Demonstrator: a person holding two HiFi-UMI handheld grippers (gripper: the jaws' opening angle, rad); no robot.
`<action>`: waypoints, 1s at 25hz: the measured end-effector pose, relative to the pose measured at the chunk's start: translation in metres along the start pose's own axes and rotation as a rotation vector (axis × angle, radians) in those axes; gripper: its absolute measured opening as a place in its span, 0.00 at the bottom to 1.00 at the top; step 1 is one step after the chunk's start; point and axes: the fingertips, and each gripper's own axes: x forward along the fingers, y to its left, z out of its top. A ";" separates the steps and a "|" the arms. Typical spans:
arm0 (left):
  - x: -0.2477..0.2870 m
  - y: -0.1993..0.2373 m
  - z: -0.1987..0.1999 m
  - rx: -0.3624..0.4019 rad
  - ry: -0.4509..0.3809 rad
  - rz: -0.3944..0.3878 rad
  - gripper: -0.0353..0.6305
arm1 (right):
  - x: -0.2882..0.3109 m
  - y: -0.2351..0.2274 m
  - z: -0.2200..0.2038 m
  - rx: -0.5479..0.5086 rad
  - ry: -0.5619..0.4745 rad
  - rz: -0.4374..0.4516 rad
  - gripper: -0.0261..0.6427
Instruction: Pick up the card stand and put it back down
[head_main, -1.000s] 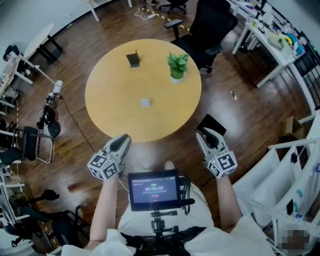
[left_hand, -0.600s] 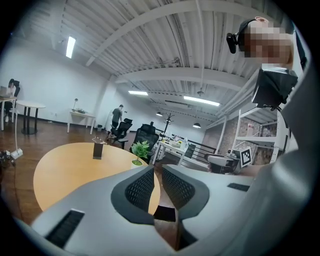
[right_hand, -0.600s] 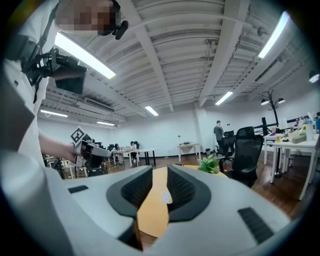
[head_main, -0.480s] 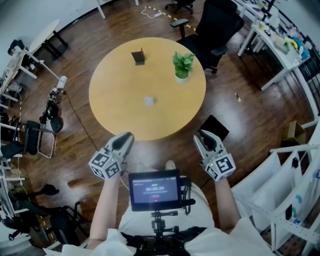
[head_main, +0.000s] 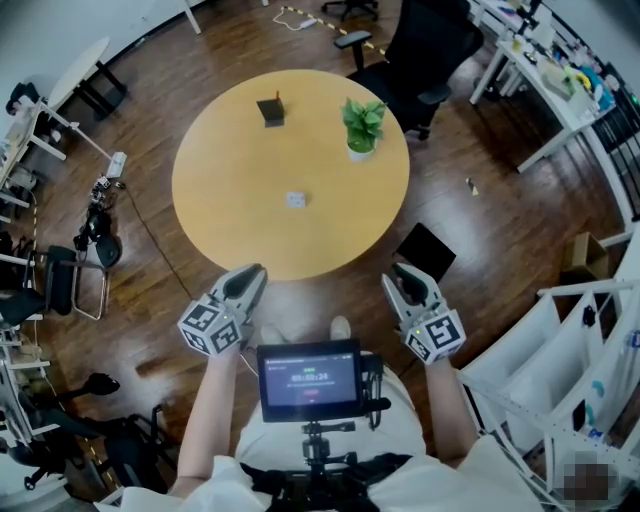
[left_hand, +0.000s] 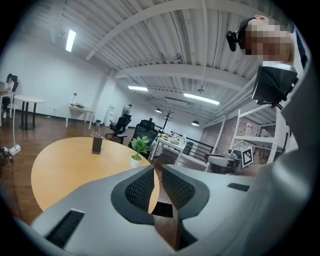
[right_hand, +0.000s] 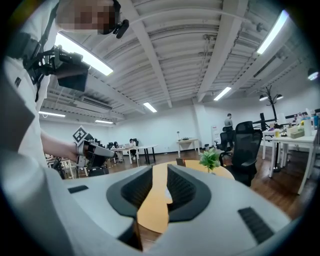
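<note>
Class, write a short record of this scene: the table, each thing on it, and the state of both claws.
table: round, wooden
card stand: upright, far side, untouched
potted plant: right of the card stand
small white object: near the table's middle
left claw: open, empty, short of the near edge
right claw: open, empty, short of the near edge

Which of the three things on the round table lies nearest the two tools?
The small pale item near the table's middle; the dark card stand and potted plant stand at the far side.
</note>
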 end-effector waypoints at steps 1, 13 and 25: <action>0.001 0.001 0.002 0.007 0.002 -0.006 0.12 | 0.002 0.003 0.002 -0.002 -0.003 -0.001 0.19; -0.001 0.012 0.023 0.051 -0.011 -0.030 0.12 | 0.006 0.003 0.008 -0.001 -0.042 -0.051 0.19; -0.004 0.007 0.014 0.038 -0.012 -0.024 0.12 | 0.001 0.005 0.009 -0.012 -0.035 -0.049 0.19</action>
